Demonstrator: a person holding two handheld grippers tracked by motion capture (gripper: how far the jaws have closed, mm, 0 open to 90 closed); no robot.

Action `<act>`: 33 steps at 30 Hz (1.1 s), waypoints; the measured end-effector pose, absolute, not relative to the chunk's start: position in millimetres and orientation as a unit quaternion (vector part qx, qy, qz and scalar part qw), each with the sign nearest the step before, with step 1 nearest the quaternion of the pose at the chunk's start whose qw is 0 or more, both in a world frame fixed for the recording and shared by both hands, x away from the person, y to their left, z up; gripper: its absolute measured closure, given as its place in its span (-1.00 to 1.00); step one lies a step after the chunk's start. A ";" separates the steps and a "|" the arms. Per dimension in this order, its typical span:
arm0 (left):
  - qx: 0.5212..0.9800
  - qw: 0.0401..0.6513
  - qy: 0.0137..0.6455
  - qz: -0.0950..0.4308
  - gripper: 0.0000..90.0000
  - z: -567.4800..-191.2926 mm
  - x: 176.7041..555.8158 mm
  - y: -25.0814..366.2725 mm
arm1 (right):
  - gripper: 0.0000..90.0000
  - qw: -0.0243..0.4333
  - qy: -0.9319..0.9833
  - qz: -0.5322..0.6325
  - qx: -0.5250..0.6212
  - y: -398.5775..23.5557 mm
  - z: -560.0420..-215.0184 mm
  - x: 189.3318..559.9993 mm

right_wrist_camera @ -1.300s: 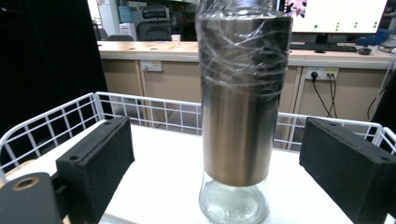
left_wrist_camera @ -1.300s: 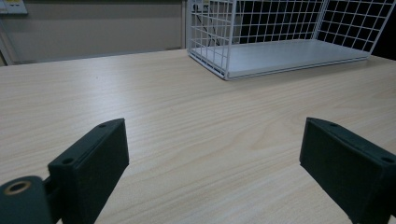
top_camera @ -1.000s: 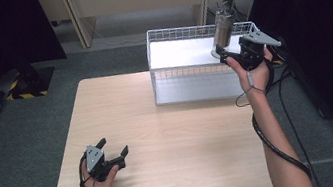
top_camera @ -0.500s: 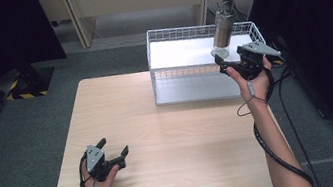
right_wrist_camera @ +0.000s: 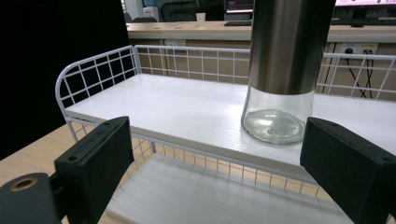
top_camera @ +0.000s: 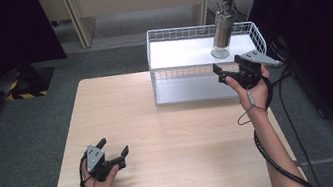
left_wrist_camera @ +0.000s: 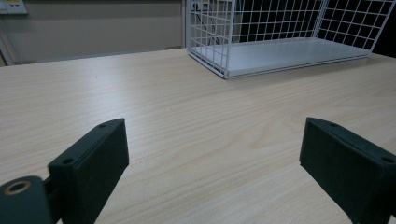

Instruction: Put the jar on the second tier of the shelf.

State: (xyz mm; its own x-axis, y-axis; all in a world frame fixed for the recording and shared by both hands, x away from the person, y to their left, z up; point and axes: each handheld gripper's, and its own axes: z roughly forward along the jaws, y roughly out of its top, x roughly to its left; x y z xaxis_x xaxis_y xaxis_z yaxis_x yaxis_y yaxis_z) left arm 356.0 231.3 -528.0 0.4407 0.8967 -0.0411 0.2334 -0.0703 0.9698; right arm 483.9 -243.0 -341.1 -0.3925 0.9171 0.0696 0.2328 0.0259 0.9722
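A tall steel bottle with a clear glass base stands upright on the top shelf of a white wire rack at the table's far right. My right gripper hovers in front of the rack, just below the top shelf's edge. It is open, with nothing between its jaws, and the bottle stands apart beyond them. Near the table's front left my left gripper rests low over the wood, open and empty, facing the rack.
The rack has a lower white shelf under the top one, both ringed by wire walls. The light wooden table spreads between the two hands. Dark curtains and grey floor surround the table; a cable trails from the right gripper.
My right gripper has sunk and drawn back from the bottle's base toward the front of the rack. The bottle stays where it stood. The left hand has kept still.
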 end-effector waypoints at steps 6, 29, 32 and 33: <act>0.662 0.531 0.427 0.312 -0.83 -527.9 356.1 231.2 | -0.78 0.316 0.645 0.533 0.448 -242.3 -344.7 480.9; 0.662 0.531 0.427 0.313 -0.83 -528.0 355.9 230.9 | -0.78 0.302 0.649 0.535 0.449 -254.2 -373.7 457.2; 0.662 0.531 0.427 0.312 -0.83 -528.0 355.9 230.9 | -0.78 0.300 0.651 0.533 0.450 -255.4 -376.3 455.5; 0.662 0.531 0.427 0.312 -0.83 -527.9 355.9 230.8 | -0.78 0.299 0.651 0.532 0.450 -255.7 -377.7 454.6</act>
